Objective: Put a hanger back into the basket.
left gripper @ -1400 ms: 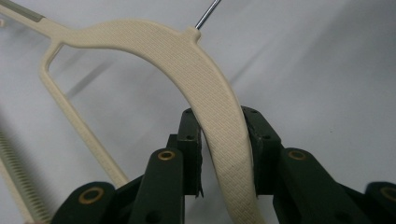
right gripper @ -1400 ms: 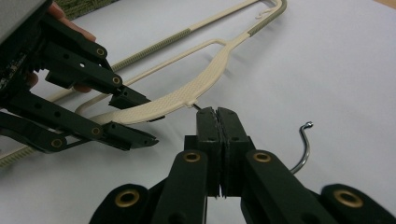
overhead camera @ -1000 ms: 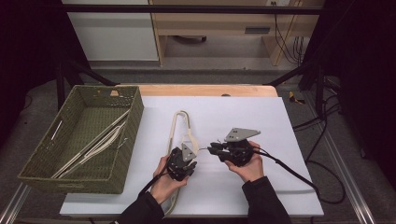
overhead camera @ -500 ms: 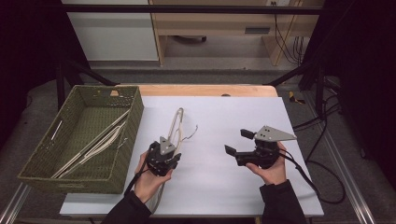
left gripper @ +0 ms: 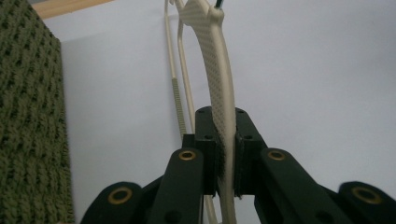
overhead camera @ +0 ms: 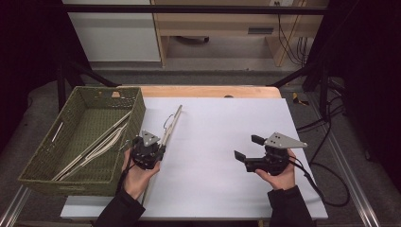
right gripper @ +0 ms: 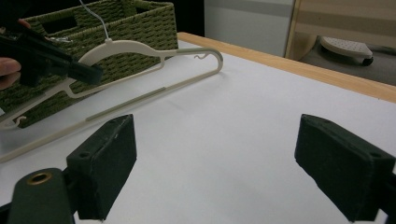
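A white surface [overhead camera: 227, 123] with a wooden far edge fills the centre. Behind it stand a pale cabinet [overhead camera: 113, 30] at upper left and a wooden shelf unit [overhead camera: 222, 23]; darkness flanks both sides.

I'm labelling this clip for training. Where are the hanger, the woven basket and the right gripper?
hanger [right gripper: 140, 46]: right gripper view, on its cream shoulder arm.
woven basket [overhead camera: 137, 101]: high view, on its right wall.
right gripper [overhead camera: 247, 147]: high view, midway between the tips of its open jaws.

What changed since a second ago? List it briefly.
The right gripper let go of the hanger, its jaws having just opened, and drew away to the right. The left gripper, jaws shut on the hanger, carried it left toward the basket. The basket and the hangers in it stayed put.
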Motion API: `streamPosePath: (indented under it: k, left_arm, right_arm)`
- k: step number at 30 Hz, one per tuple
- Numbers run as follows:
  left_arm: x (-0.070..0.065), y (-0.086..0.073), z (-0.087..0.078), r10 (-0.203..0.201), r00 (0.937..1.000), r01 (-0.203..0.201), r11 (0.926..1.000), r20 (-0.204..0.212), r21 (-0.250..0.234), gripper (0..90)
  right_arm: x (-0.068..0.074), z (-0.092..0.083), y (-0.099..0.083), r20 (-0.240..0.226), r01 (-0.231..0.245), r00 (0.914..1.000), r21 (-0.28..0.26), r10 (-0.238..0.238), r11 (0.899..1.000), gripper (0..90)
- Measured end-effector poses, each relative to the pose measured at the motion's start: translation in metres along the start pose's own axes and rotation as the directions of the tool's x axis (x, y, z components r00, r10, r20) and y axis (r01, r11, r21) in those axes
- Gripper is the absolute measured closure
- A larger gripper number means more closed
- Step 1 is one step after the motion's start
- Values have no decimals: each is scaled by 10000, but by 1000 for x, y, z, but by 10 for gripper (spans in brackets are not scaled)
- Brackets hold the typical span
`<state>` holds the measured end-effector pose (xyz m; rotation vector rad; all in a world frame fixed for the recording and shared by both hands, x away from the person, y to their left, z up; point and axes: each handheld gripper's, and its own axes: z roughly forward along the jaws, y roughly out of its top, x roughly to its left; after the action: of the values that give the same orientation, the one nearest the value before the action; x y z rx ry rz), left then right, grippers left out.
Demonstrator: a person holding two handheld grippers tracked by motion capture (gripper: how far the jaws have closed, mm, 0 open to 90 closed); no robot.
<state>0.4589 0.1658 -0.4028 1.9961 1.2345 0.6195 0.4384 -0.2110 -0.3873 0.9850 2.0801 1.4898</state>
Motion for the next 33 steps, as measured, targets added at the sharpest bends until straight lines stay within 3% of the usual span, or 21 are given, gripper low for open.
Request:
streamPosePath:
  k: [3, 7, 10, 12, 19, 23, 25, 28, 33]
  left_arm:
    - [4, 0, -4, -148, 9999, 150, 9996, 64, -231, 847]
    - [8, 5, -16, -396, 9971, 441, 9967, 654, -686, 861]
    - [9, 11, -29, -169, 9980, 229, 9946, 602, -1009, 861]
    - [10, 16, -39, -109, 9969, 205, 9920, 776, -1242, 861]
    - [16, 43, -80, 641, 9870, -326, 9777, 1472, -2077, 862]
    - [29, 57, -100, 1143, 9748, -670, 9691, 1915, -2375, 862]
    - [37, 63, -106, 1280, 9726, -785, 9666, 1939, -2441, 862]
    - [52, 72, -117, 1435, 9706, -934, 9645, 1932, -2471, 862]
    - [78, 83, -137, 1363, 9749, -878, 9619, 1759, -2590, 862]
  right_arm:
    - [-1, -2, -3, 49, -43, 10000, 36, 43, 10000, 119]
    - [-1, -5, -5, 104, -95, 9999, 30, 95, 10000, 116]
    - [-3, -8, -6, 118, -115, 9999, -24, 115, 9999, 108]
    - [-3, -9, -7, 154, -121, 9998, -32, 122, 9999, 105]
    - [-7, -16, -9, 274, -244, 9993, -143, 248, 9996, 81]
    - [-8, -19, -10, 364, -227, 9991, -169, 233, 9996, 71]
    - [-8, -21, -10, 374, -246, 9990, -191, 253, 9995, 71]
    - [-9, -23, -10, 408, -258, 9988, -225, 267, 9994, 69]
    - [-10, -26, -10, 514, -360, 9980, -327, 376, 9988, 62]
